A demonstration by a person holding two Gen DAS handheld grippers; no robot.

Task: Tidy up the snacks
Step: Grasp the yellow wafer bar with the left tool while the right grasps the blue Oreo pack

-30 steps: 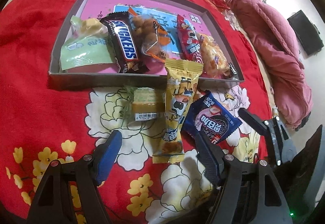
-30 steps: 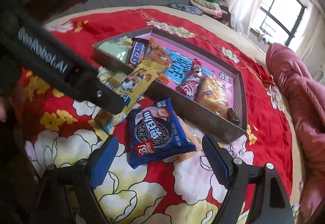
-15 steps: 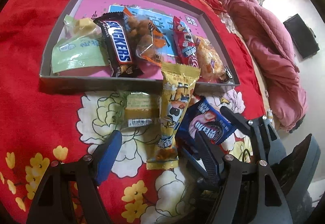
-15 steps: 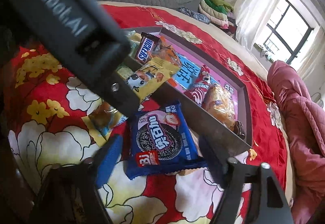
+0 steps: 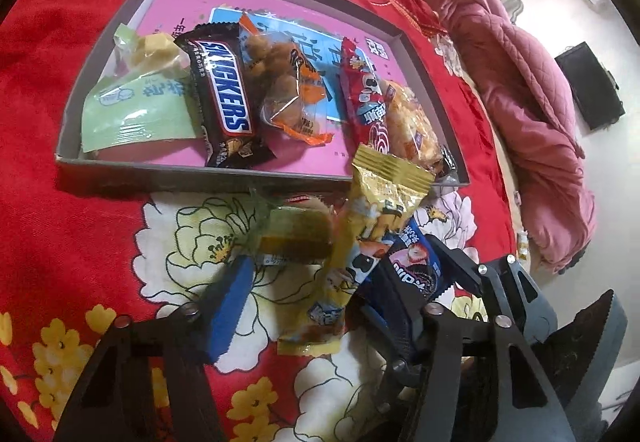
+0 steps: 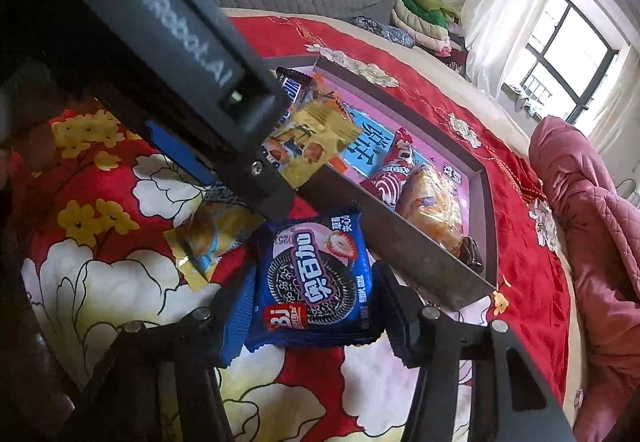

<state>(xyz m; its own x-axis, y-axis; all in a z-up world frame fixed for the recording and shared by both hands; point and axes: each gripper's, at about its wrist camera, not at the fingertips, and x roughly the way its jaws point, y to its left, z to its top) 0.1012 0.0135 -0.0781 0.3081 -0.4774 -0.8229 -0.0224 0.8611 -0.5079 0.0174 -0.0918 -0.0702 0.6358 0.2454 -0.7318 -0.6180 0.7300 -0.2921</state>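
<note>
Oreo packet point(image 6: 316, 278) between closing right gripper point(image 6: 312, 310), seemingly gripped

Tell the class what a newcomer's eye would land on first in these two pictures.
The shallow grey box with a pink floor on the red flowered bedspread, holding a brown Snickers bar among other packets. In front of it, the blue cookie packet lies between the right gripper's closing fingers, and the long yellow snack packet lies between the left gripper's, also closing.

Left hand-held gripper point(image 5: 316, 306) points steeply down, jaws closing; right hand-held gripper point(image 6: 312, 306) at its 3 o'clock, likewise closing.
</note>
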